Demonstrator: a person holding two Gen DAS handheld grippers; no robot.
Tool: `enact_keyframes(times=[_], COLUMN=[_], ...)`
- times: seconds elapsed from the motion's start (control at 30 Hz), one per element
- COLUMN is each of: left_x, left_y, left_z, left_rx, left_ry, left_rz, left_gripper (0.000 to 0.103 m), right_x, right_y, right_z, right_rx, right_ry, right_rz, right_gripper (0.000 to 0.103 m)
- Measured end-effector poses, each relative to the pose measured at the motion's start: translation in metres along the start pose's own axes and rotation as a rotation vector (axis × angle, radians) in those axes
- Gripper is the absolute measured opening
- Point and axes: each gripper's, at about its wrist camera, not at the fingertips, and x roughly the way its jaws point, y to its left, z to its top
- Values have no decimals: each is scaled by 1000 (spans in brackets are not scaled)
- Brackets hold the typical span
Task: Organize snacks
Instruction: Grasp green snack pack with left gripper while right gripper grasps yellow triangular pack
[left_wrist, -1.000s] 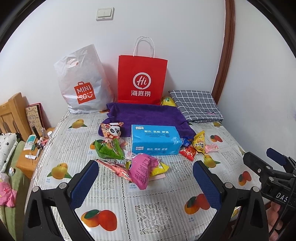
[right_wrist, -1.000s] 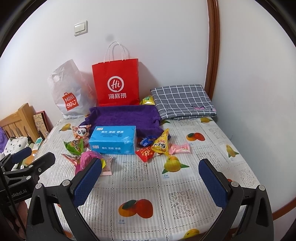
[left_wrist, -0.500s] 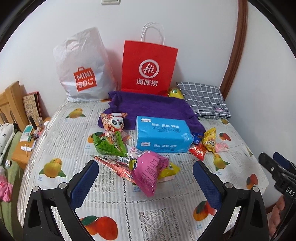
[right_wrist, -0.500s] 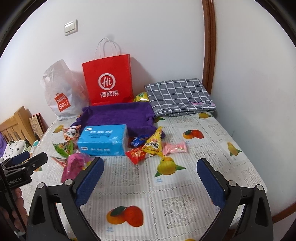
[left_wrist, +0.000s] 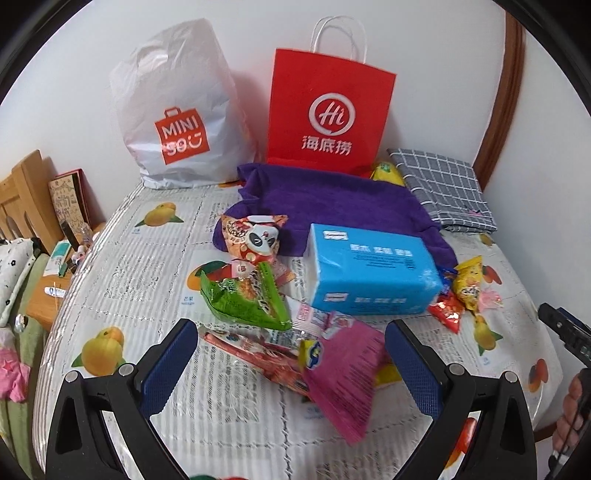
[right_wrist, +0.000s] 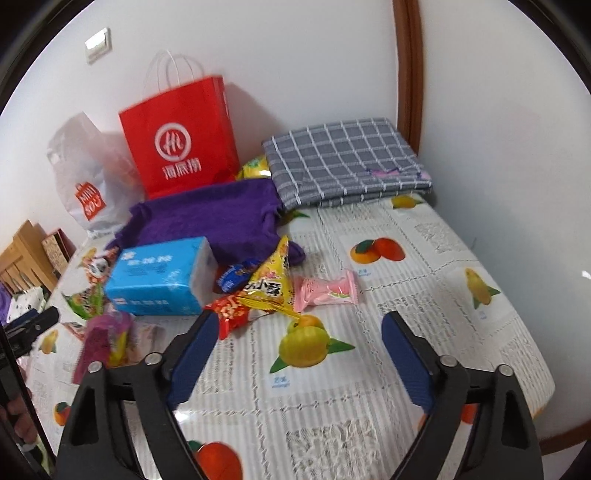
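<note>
1. Left wrist view: the left gripper (left_wrist: 290, 363) hangs over the table (left_wrist: 155, 266) with its jaws wide apart and nothing pressed between the pads. A pink packet (left_wrist: 345, 373) and a long red packet (left_wrist: 255, 350) lie in the gap below them. Just beyond sit a green packet (left_wrist: 243, 301), a panda packet (left_wrist: 253, 238) and a blue tissue box (left_wrist: 369, 273), which rests against a purple towel (left_wrist: 332, 201). A red bag (left_wrist: 328, 118) and a white bag (left_wrist: 177, 107) stand at the wall.

2. Right wrist view: the right gripper (right_wrist: 295, 350) has just been closing a little, yet its jaws stand well apart over bare tablecloth, holding nothing. Ahead lie a small red packet (right_wrist: 229, 314), a yellow packet (right_wrist: 271, 286) and a pink candy (right_wrist: 327, 288), right of the box.
</note>
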Motion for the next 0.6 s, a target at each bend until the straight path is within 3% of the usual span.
enact_keyframes(times=[0.6], left_x=[37], left_y=[44], left_z=[9], left_rx=[-60], left_ry=[27], left_rz=[21], left_gripper=[101], right_x=[125], right_y=[33], right_z=[21], right_rx=[-101], right_ry=[97], right_rz=[21], right_gripper=[75])
